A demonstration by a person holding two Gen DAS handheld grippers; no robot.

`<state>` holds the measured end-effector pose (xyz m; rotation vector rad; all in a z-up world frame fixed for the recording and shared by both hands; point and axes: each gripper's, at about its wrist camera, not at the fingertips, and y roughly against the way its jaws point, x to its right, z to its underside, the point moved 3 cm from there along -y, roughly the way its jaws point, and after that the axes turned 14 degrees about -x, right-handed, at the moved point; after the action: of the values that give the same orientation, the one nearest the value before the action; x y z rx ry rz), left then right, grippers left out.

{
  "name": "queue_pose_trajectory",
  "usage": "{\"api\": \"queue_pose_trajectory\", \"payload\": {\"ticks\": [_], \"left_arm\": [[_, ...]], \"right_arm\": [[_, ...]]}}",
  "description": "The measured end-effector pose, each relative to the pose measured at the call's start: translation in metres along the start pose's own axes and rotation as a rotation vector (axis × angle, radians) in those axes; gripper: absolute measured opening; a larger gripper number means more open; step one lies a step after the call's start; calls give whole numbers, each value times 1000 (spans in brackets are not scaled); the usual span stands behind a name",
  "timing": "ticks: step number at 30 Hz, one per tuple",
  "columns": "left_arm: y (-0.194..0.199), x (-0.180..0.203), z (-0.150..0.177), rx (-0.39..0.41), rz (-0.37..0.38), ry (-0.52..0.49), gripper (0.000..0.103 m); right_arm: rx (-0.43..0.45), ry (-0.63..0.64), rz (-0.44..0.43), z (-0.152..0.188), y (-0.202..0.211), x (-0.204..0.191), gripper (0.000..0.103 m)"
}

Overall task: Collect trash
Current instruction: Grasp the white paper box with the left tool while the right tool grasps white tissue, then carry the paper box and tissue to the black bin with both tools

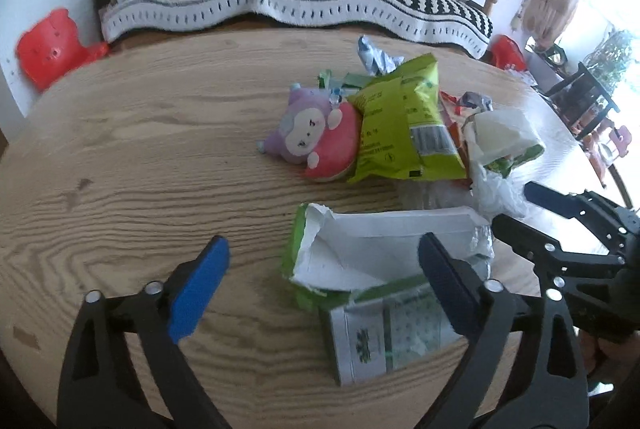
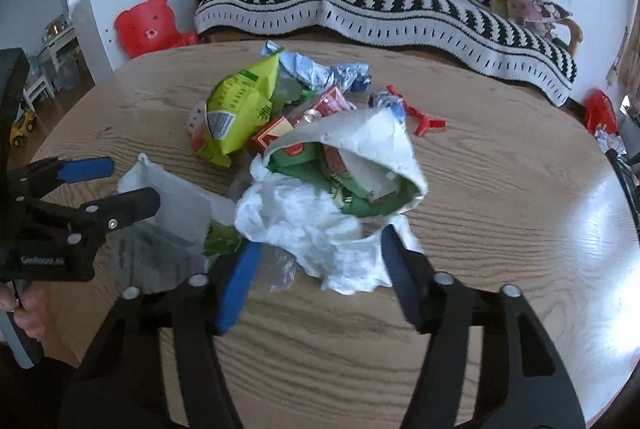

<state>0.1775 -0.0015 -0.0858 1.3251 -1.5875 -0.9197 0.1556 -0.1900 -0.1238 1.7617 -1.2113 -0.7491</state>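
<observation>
From the left wrist view, the left tongs (image 1: 324,271) stand spread wide above the wooden tabletop (image 1: 160,149), pinching nothing. Between their blue pads lies a torn green-and-white carton (image 1: 360,253), its open white inside facing up; the right-hand pad overlaps the carton's near right part, the left-hand pad is well apart from it over bare wood. Just beyond the carton sit a green snack bag (image 1: 404,117) and a pink and purple plush toy (image 1: 316,133), touching each other. To the right, a white plastic bag (image 1: 500,145) holds more wrappers, and the right tongs (image 1: 516,209) enter beside it, spread apart.

From the right wrist view, the right tongs (image 2: 316,269) are spread, with the crumpled near edge of the white plastic bag (image 2: 320,225) lying between the pads; whether either pad touches it I cannot tell. The bag's mouth opens toward the camera, showing green and red wrappers inside. Behind it lie the green snack bag (image 2: 236,105) and a blue foil wrapper (image 2: 320,73). On the left, the left tongs (image 2: 116,185) hover spread over the torn carton (image 2: 180,205)
</observation>
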Motion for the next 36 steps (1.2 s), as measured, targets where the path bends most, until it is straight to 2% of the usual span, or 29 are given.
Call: {"api": "queue_pose_trajectory", "payload": {"ticks": [1, 2, 3, 4, 5, 8, 10, 15, 23, 30, 36], "left_arm": [[-3, -2, -2, -8, 22, 11, 75], [-5, -4, -3, -11, 43, 20, 64], [-4, -5, -3, -9, 62, 24, 59], [-4, -5, -4, -8, 76, 26, 45], [-3, -5, -4, -13, 77, 28, 30], [5, -5, -4, -8, 85, 44, 17], [14, -7, -5, 12, 102, 57, 15], [50, -10, 0, 81, 76, 84, 14], [116, -21, 13, 245, 51, 137, 14], [145, -17, 41, 245, 79, 129, 14], [157, 4, 97, 201, 66, 27, 14]], "right_arm": [[-4, -1, -6, -2, -4, 1, 40], [-8, -1, -11, -3, -7, 1, 34], [-9, 0, -13, -1, -7, -1, 27], [-7, 3, -11, -1, -7, -1, 18], [-3, 5, -8, -2, -6, -1, 15], [32, 1, -11, -1, 6, 0, 10], [53, -7, -19, 1, 17, 0, 7], [117, -38, -76, 6, 55, 2, 6], [212, -65, -161, 22, 113, -3, 6], [220, -92, -194, 44, 135, -11, 6], [203, -97, -207, 82, 147, -20, 6]]}}
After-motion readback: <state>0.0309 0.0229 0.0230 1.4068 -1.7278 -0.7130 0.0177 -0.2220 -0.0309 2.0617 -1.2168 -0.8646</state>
